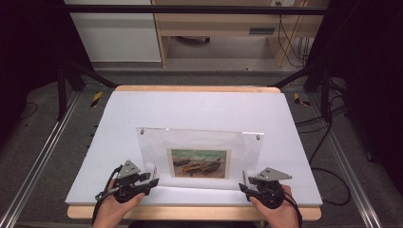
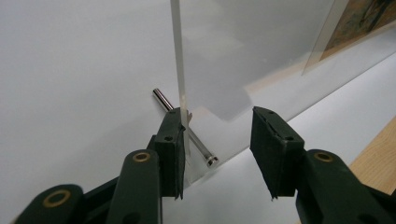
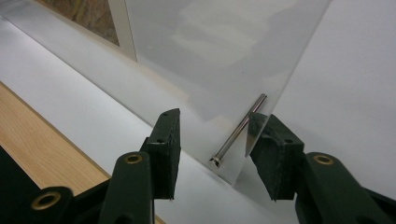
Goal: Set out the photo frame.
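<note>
Two grippers, left (image 1: 151,181) and right (image 1: 243,187), flank the bottom corners of the upright clear acrylic picture frame (image 1: 199,142) near the table's (image 1: 199,104) front edge, jaws open astride each corner's metal standoff pin (image 2: 187,133), likely to steady it evenly.

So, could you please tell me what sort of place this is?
Probably a lab recording station: a white work board with a clear acrylic picture frame, ringed by dark metal framing and floor cables.

Black two-jaw tool (image 1: 153,181) each hand, brass rivets, grey three-cornered top plate, trailing cable.
</note>
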Demonstrator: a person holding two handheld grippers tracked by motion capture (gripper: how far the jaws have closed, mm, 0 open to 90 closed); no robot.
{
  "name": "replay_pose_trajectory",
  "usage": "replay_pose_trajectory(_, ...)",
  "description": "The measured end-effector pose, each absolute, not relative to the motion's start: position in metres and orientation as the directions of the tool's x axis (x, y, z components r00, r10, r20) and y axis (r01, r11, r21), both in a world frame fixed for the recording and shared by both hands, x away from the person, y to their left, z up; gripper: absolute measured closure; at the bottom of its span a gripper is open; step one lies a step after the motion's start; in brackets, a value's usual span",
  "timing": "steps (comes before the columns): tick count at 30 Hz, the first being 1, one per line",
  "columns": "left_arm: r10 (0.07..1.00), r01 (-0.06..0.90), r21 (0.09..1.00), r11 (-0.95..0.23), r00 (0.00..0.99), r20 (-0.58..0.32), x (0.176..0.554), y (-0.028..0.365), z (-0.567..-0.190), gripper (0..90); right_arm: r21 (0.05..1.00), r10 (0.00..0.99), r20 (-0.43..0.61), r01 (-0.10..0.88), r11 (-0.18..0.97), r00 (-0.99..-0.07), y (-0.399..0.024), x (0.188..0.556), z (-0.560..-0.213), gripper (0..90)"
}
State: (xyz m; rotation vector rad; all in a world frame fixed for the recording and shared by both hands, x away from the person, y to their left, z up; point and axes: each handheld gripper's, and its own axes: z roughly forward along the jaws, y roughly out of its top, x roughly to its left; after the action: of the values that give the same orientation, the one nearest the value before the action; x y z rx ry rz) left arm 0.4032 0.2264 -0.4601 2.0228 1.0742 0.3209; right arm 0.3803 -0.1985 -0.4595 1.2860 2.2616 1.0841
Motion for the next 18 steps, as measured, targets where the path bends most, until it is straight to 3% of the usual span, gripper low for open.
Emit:
replay_pose_trajectory(12, 0.78, 0.567, 0.758, -0.323, 0.613, -0.126, 0.4036, 0.2253, -0.4589, 54.5, 0.764, 0.836, 0.082, 0.573, 0.297, -0.542, -0.1997, 0.3812, -0.4578, 53.7)
replay_pose_trajectory(16, 0.781, 0.545, 0.77, -0.331, 0.617, -0.101, 0.404, 0.2235, -0.4568, 48.6, 0.776, 0.85, 0.083, 0.569, 0.273, -0.521, -0.2007, 0.3816, -0.4562, 43.4)
replay_pose_trajectory(18, 0.787, 0.533, 0.777, -0.334, 0.612, -0.081, 0.4039, 0.2218, -0.4559, 40.3, 0.791, 0.855, 0.08, 0.554, 0.258, -0.512, -0.2019, 0.3824, -0.4542, 37.3)
